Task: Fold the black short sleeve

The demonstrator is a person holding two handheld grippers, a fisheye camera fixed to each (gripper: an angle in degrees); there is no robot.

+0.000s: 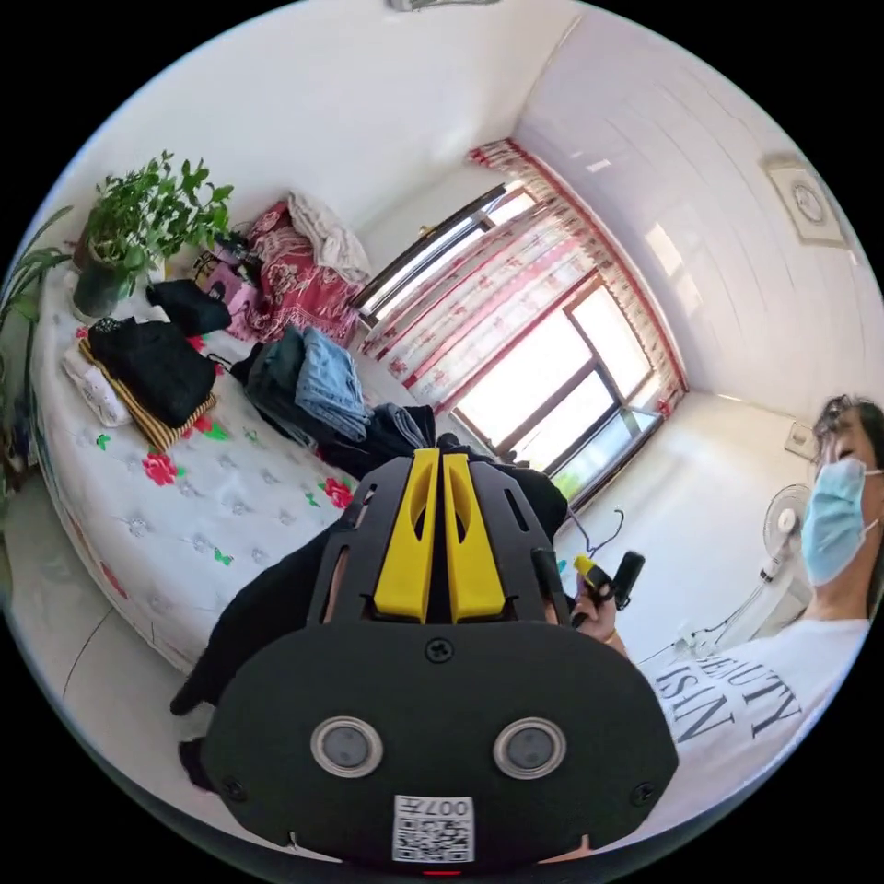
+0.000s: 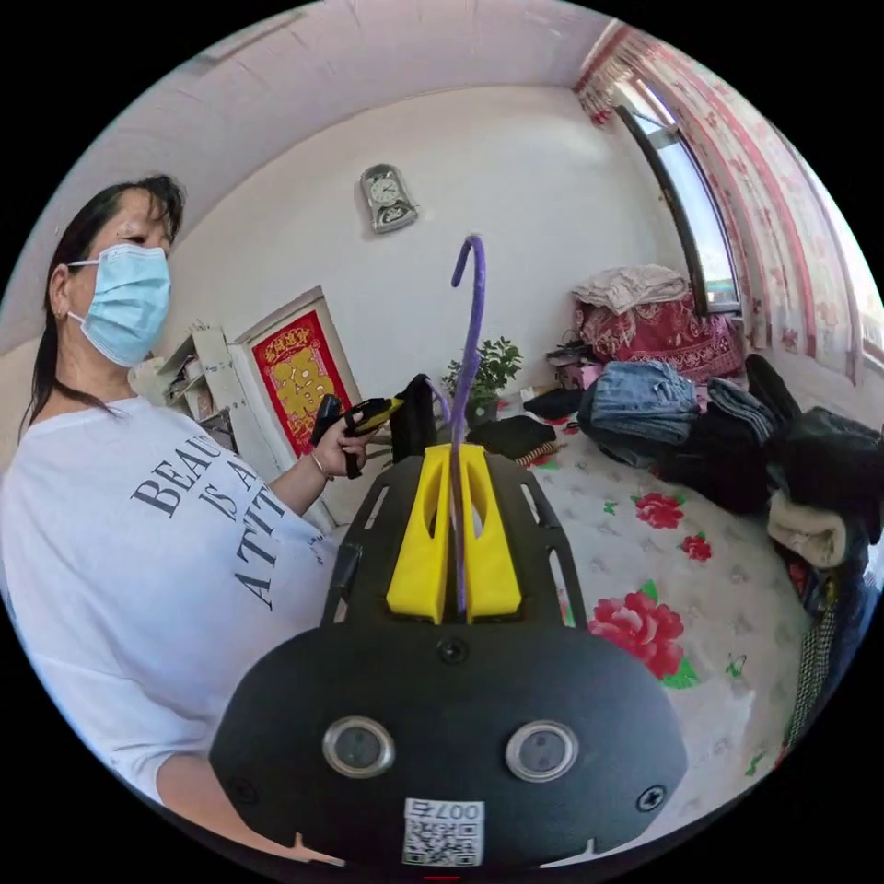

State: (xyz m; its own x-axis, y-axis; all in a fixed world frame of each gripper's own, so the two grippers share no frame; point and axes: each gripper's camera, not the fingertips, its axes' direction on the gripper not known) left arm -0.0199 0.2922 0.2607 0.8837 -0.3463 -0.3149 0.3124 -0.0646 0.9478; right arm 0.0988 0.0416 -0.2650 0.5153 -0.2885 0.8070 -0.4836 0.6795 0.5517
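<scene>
**Hanger and black garment both held above the bed**

The right gripper [image 2: 453,460] has its yellow jaws together on the stem of a purple hanger [image 2: 468,350], whose hook points upward. The left gripper [image 1: 440,465] has its jaws closed, and black cloth spreads out from behind them, so it seems to pinch the black short sleeve [image 1: 267,599]; the exact contact is hidden by the gripper body. The garment hangs from there over the edge of the bed [image 1: 184,525].

What could go wrong, in my judgement: the thin hanger can turn or slide between the jaws, because the stem is round and smooth. The garment is held at one place only, so it may slip down to the floor if the grip loosens, or land bunched.

I see no box or basket. The bed carries everything: a folded black stack [image 1: 152,364], jeans [image 1: 330,382] and other clothes, and a potted plant [image 1: 138,230] stands at its far end.
</scene>
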